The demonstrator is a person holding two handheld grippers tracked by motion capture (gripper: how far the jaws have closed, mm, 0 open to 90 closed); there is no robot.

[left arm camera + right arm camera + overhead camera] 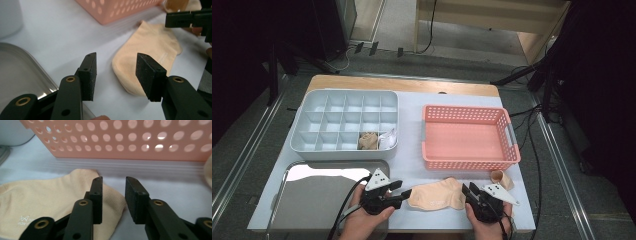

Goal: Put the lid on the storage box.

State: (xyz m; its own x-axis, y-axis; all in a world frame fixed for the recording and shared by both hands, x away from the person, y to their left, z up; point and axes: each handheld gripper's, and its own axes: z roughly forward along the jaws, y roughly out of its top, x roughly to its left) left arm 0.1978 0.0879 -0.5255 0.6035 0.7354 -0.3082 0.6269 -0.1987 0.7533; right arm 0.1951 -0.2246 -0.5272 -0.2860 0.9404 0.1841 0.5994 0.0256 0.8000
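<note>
High view: one peach sock (434, 196) lies flat on the white table (412, 155) at the near edge, between the left gripper (404, 192) and the right gripper (468, 192); both grippers held in hands coming in from the bottom; left jaw tips just at the sock's toe end, right jaw tips at its other end; a second peach sock (502, 178), bunched, sits just right of the first one, near the corner of the pink basket (468, 152); basket looks empty.

One grey divided box (312, 127) far left; two of its front-row cells filled, one with a tan bundle (368, 141), one with a white bundle (387, 138); one metal tray (319, 197) at near left, under the left hand.

Left gripper view: jaws wide apart, nothing between them; sock (147, 53) lies beyond the gap, toe end toward the camera; tray rim (32, 68) at lower left; basket wall (112, 7) at top; the other gripper's black jaw at top right.

Right gripper view: jaws open with a narrower gap, holding nothing; left jaw sits over the sock's edge (50, 195), touching or just above, cannot tell; small white logo on the sock, seen here and not from above; perforated basket wall (125, 142) close behind.
</note>
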